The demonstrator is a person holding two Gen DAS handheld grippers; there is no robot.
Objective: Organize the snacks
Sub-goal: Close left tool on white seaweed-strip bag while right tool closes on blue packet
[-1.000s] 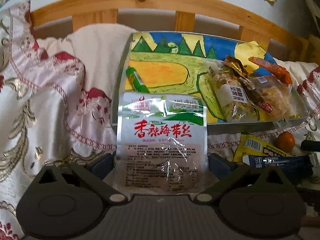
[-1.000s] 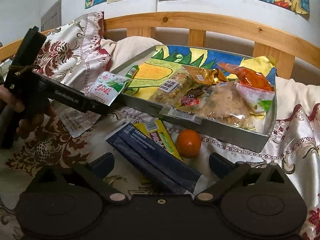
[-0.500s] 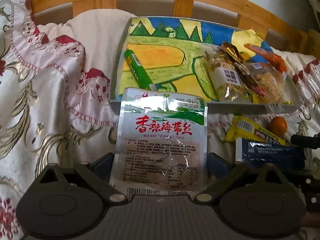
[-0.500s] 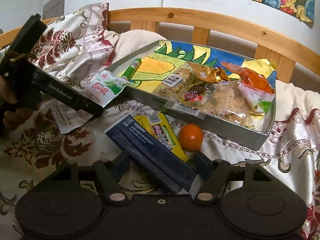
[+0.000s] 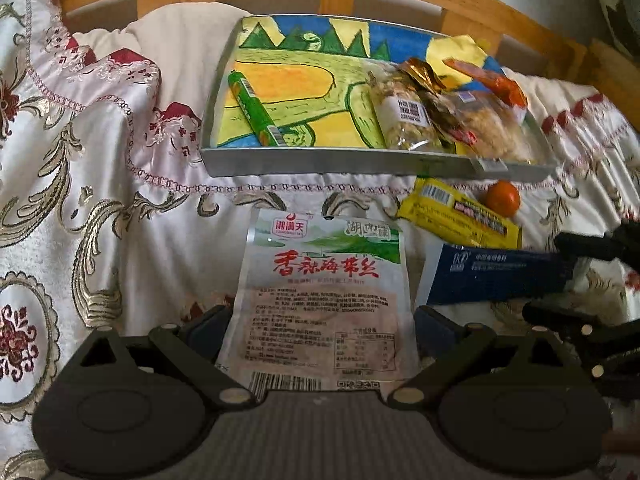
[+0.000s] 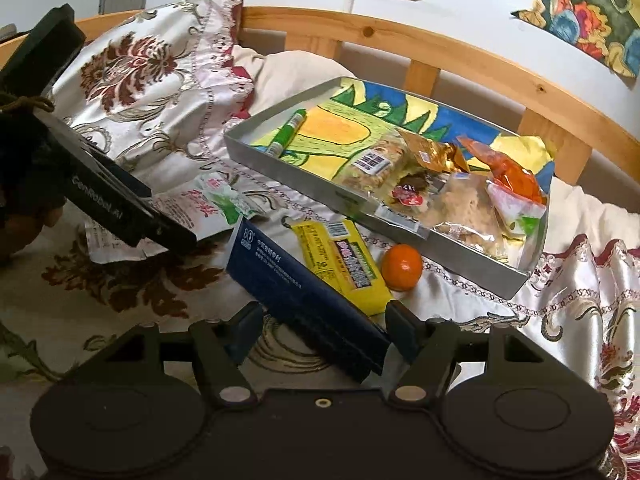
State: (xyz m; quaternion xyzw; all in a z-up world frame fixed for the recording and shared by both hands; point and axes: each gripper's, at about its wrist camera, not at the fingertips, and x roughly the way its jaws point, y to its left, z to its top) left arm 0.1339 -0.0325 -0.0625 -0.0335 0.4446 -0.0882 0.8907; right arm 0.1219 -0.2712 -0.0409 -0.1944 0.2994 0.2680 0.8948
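Both tongs are loaded, left tongs [image 5: 322, 330] clamping my seaweed pack [image 5: 324, 300], right tongs [image 6: 322, 330] just closed on the blue box [image 6: 304, 292], both short of the tray [image 6: 344, 196]; next, I'd carry each over its rim and release.

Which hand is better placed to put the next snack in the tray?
Left. Its gripper already holds the seaweed packet, facing the tray and its bare side. The right gripper has only just closed its jaws on the blue pack.
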